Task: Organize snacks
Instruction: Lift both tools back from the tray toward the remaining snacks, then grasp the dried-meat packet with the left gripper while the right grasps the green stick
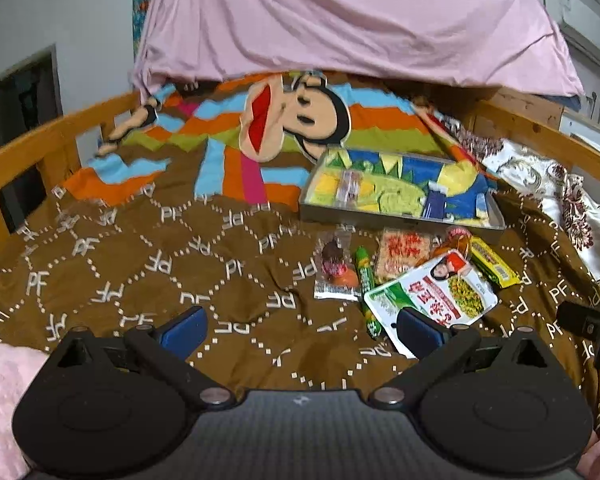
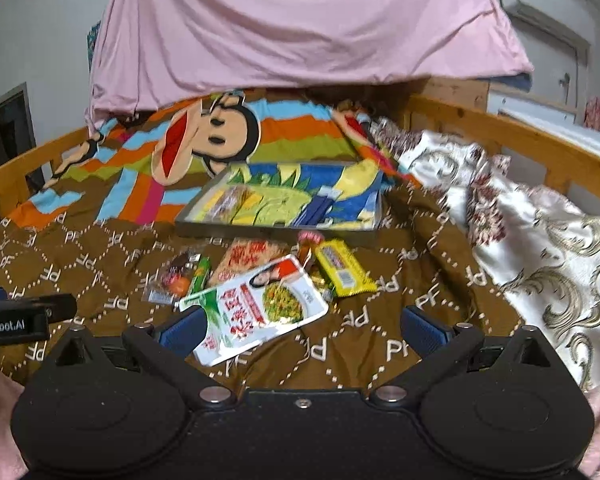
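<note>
Several snack packets lie on a brown bedspread: a white-green pouch, a green stick, a clear packet with red and orange sweets, an orange cracker pack and a yellow bar. Behind them sits a shallow tray with a colourful liner and two packets inside. My left gripper is open and empty, left of the pouch. My right gripper is open and empty, its left finger at the pouch's near corner.
A wooden bed rail surrounds the bed. A striped cartoon blanket lies behind the tray, a floral quilt on the right, and a pink sheet hangs above. The other gripper shows at each view's edge.
</note>
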{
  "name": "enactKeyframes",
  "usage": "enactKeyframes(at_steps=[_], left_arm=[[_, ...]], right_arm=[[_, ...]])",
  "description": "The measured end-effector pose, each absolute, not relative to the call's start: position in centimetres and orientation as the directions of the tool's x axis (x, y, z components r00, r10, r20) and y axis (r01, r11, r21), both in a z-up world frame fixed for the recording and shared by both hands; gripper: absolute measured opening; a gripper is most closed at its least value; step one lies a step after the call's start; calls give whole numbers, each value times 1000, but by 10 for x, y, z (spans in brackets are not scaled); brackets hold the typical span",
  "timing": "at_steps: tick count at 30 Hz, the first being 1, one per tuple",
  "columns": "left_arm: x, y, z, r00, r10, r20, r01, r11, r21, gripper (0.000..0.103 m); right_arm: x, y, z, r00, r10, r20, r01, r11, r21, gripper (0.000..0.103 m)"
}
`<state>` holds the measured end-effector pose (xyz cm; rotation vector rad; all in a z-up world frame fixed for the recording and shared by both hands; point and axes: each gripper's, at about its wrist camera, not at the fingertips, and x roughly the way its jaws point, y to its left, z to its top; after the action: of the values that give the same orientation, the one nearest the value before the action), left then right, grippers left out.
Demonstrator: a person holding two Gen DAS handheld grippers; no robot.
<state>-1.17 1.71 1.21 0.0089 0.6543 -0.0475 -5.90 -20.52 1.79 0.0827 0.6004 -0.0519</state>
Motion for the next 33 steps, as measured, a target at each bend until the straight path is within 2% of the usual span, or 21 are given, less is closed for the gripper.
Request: enactKeyframes(at_steps=[7,13,17,23,27,33], left_arm=[[38,35,2,679,-111,-726,36,992,-118,102],[89,38,-11,600,-147,-787,117,989,-96,102],[115,36,-21,575,-150,-804,152,985,-75,102],[145,34,-34,534,-173,-828,185,979,-86,102],[161,26,-40,539,-165,-826,195,978,-68,102],[192,10,-54,527,-137,-839,186,982,-43,102]], right_arm=[[-31,-206,6,767,100,-634,-16,991,137,102],[-8,-208,-6,710,149,-688,-48,985,164,102],[11,-209,-16,652,186,-735,-77,981,181,102],[37,-201,-32,608,177,-774,-118,984,133,102],[52,-198,-46,574,206,-792,-118,979,169,102],[63,-190,-45,613,231,-756,-152,973,174,102]])
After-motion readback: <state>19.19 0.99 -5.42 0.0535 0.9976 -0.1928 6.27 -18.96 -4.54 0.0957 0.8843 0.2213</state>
